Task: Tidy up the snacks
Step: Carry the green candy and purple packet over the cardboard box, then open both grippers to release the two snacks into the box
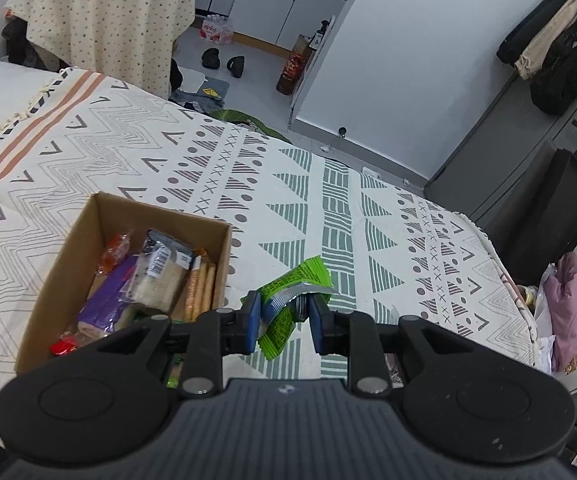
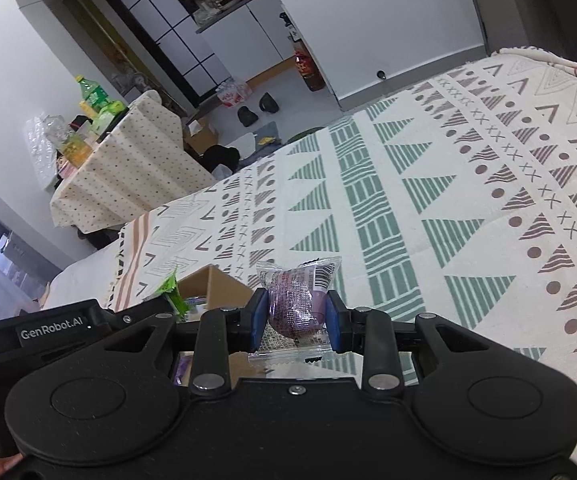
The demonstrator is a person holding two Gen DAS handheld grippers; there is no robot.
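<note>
Left wrist: L tongs (image 1: 284, 320) pinching green packet (image 1: 294, 292), long axis fwd-right; R tongs (image 2: 297, 320) clamping purple snack (image 2: 297, 304).

Both claws are matte black plastic with blue pads on the fingers: the left claw (image 1: 284, 320) has a ribbed grey back plate, and the right claw (image 2: 297, 316) a flat one with a screw. Silver rivets pin the linkages. Its side housing reads "GenRobot.AI" in white.

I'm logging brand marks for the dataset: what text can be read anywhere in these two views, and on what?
"GenRobot.AI": on the left gripper's black body, right wrist view.
Barcodes on the clear snack packet and on a packet in the box: digits too small.
Green wrapper, bottles, floor mat: print unreadable.
</note>
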